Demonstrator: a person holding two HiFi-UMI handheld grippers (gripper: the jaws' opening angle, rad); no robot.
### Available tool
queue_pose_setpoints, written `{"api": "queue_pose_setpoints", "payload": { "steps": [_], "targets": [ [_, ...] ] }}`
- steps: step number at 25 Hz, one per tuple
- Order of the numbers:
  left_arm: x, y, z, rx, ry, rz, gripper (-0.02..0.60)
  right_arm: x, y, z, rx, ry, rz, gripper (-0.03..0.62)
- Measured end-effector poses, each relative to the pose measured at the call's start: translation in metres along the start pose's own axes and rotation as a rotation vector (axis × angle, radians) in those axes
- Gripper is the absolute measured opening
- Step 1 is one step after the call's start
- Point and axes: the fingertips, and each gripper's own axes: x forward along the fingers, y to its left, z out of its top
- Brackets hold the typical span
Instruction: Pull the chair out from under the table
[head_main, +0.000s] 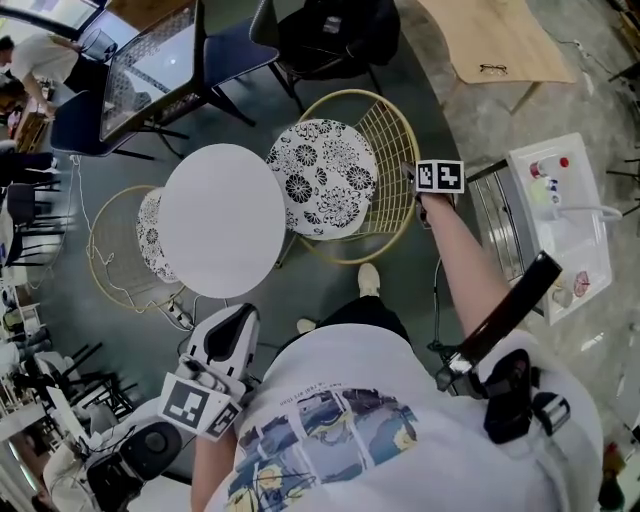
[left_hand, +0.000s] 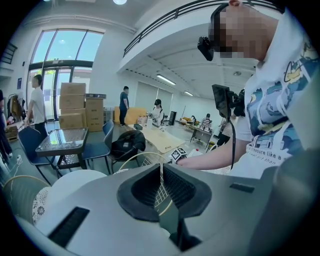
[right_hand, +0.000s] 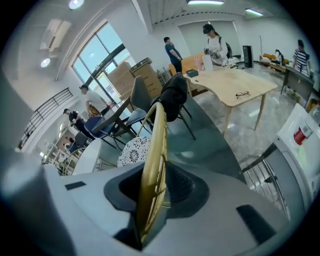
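Right tool (right_hand: 155, 167) is closing around the chair's (head_main: 322, 178) rim (right_hand: 153, 145), on the side away from the worktop (head_main: 220, 222). The seat is sitting partly under it. I'm thinking: wait for a firm clamp, then drag straight away. Left tool (left_hand: 161, 176) is hanging shut and empty beside the worktop.

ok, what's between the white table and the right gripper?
Head view: the chair's patterned cushion and gold wire back. The fingers of the right gripper are closing with that back's rim between them.

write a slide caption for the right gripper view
Right gripper closing its jaws around the gold wire back of the chair, with the patterned seat cushion and round white table beyond.
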Motion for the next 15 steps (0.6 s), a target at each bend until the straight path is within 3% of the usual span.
{"api": "queue_pose_setpoints", "payload": {
  "steps": [3, 9, 15],
  "targets": [
    [0.0, 0.015, 0.006, -0.001, 0.007, -0.013, 0.011, 0.006, 0.01, 0.006, 0.094, -0.014, -0.015, 0.08],
    [-0.024, 0.095, -0.007, -0.005, 0.007, -0.049, 0.011, 0.046, 0.057, 0.009, 0.124, -0.007, -0.064, 0.061],
    [-0.003, 0.057, 0.004, 0.004, 0.013, -0.08, 0.011, -0.02, -0.025, 0.011, 0.139, -0.021, -0.113, 0.052]
  ]
}}
